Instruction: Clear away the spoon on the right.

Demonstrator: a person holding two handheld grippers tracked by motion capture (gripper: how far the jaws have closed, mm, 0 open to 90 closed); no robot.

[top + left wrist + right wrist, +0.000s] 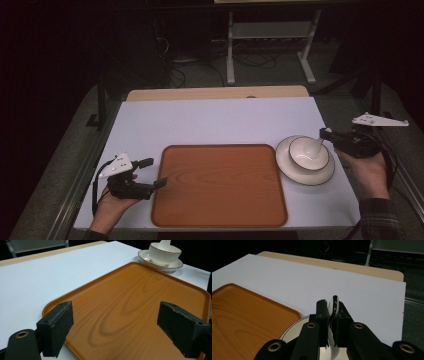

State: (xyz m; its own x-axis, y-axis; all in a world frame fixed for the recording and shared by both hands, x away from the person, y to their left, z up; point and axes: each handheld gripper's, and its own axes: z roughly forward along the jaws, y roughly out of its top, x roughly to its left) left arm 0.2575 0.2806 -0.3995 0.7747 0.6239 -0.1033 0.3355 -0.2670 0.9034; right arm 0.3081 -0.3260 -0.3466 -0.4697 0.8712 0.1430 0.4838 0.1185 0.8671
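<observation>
Spoon (315, 146) handle slants up-right from bowl (306, 152) into right tool (327, 135).

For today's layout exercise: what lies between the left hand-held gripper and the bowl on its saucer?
The wooden tray, seen from the high view, lies between the left hand-held gripper and the bowl.

No lettering to read anywhere here, folks: no label, brand, number or sign comes through in any view. The tray (220, 185) shows plain wood grain and the bowl (308, 152) and plate (306, 172) carry just a dark rim line, no words. The white sheet on the table (215, 122) is blank too.
</observation>
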